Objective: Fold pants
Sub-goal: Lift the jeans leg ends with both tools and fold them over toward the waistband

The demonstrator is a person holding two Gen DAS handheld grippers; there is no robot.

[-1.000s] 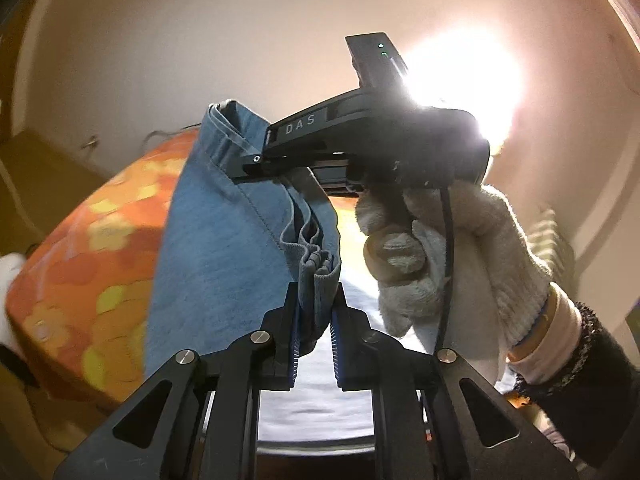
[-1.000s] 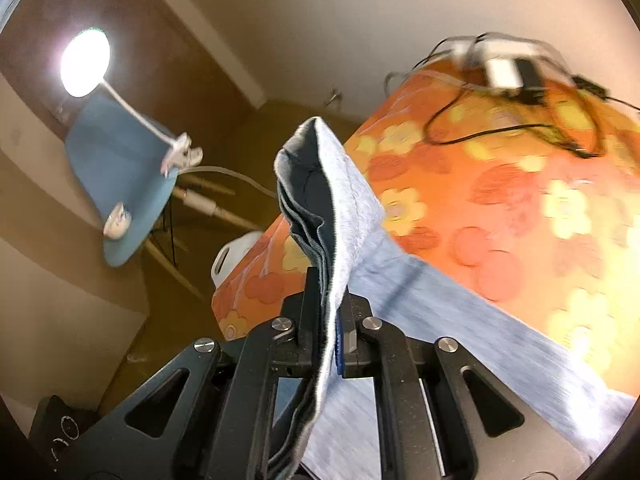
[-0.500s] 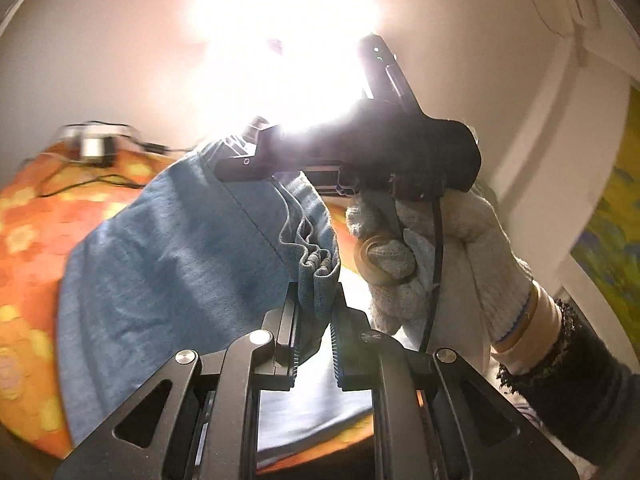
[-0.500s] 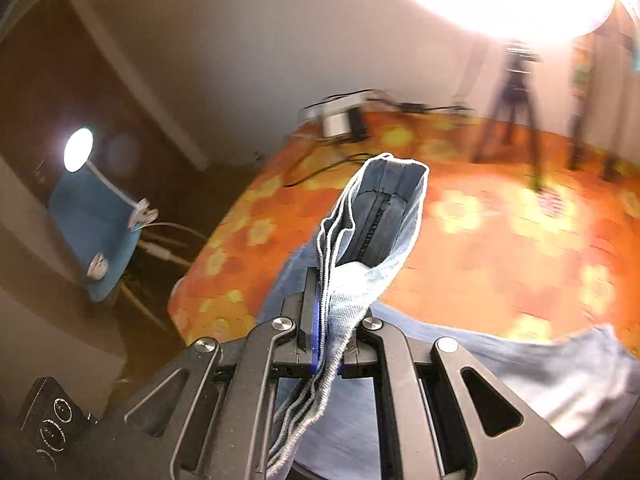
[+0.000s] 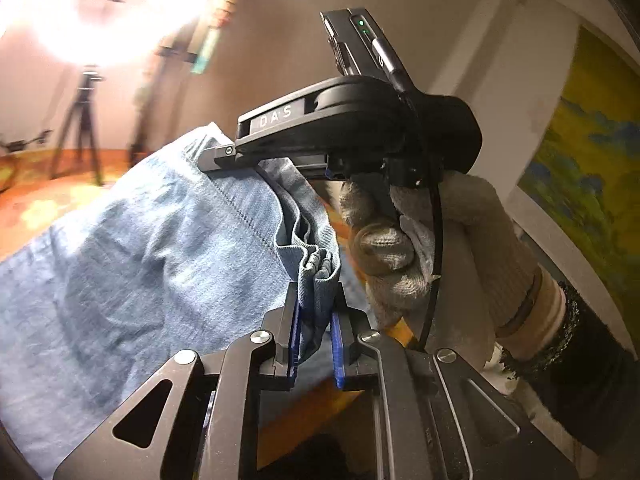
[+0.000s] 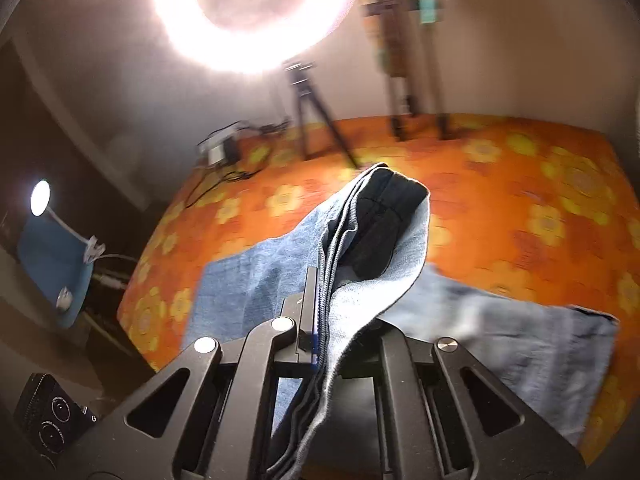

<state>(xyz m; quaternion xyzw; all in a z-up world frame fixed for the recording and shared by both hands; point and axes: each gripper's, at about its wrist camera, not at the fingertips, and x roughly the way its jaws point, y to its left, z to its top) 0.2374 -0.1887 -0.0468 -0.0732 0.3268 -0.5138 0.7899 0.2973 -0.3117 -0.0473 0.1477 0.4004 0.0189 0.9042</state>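
Left gripper (image 5: 314,312) clamped on bunched edge of pants (image 5: 140,264) at lower centre; right gripper (image 6: 320,320) pinching stacked layers, rest draped over orange bed (image 6: 520,208) at lower right

The left gripper (image 5: 314,320) is clamped on a bunched edge of the pants (image 5: 140,260), its blue pads pressing the cloth from both sides. Just above that edge, the right gripper (image 6: 320,320) pinches the same pants, jaws nearly together. A gloved hand (image 5: 420,248) wraps its handle, dark sleeve behind.
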